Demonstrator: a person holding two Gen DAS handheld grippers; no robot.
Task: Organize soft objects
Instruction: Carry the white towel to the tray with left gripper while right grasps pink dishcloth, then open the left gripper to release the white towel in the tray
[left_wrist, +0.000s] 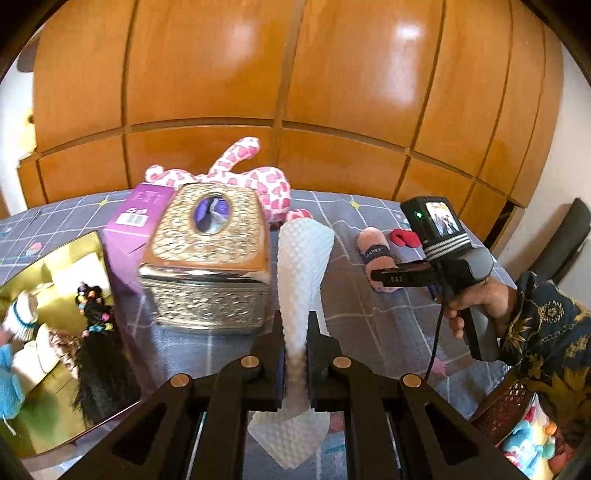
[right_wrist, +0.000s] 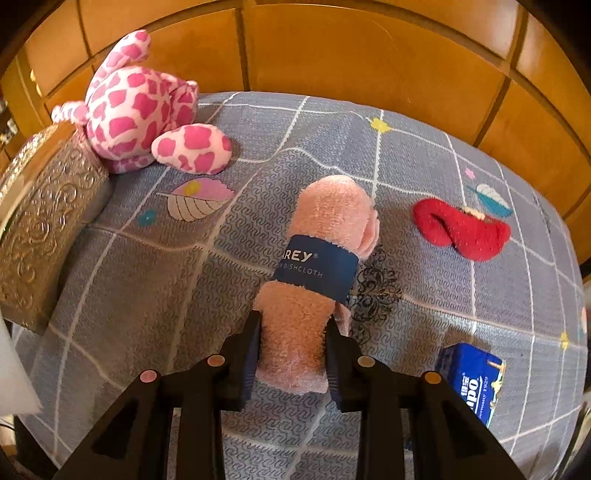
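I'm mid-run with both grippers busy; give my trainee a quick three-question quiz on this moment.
1. True or false: the left gripper is shut on the white tissue.
2. What does the right gripper have between its fingers? A) the red sock B) the pink rolled dishcloth C) the pink spotted plush toy
3. Fill in: the plush toy lies behind the ornate ______ tissue box.

Key: 1 true. 2 B; the pads press its near end, and it lies on the grey checked cloth. 3 gold.
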